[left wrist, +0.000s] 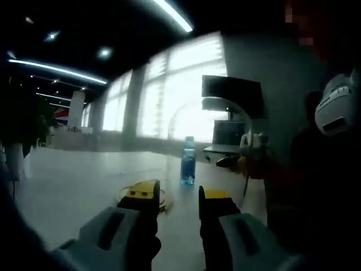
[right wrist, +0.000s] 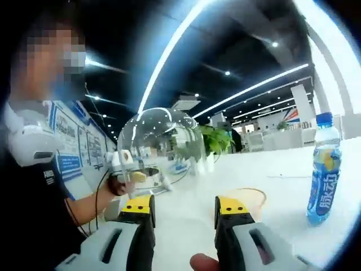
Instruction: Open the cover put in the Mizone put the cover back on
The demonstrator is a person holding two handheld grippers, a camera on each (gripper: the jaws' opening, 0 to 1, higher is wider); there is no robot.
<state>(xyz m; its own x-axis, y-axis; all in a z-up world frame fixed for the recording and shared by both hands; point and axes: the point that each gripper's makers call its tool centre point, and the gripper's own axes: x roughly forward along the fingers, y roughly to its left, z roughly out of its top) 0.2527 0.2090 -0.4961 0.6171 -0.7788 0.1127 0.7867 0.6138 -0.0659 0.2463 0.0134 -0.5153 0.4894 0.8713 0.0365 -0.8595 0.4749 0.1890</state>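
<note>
Mizone bottle [right wrist: 324, 169] stands upright on the white table [left wrist: 73, 192], capped, off to the side of your right gripper [right wrist: 184, 212] and nearer it than your left gripper [left wrist: 177, 197]. Both sets of jaws gape, empty. The clear dome cover [right wrist: 161, 147] is up, off the base ring [right wrist: 248, 197].

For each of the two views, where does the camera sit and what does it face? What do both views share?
Left gripper view: rides on the left gripper, jaws apart, facing across the table to the bottle and bright windows; the person's dark body stands at right.
Right gripper view: rides on the right gripper, jaws apart, facing the clear cover, which the left gripper holds.
Shared: bottle, table, cover, person.
</note>
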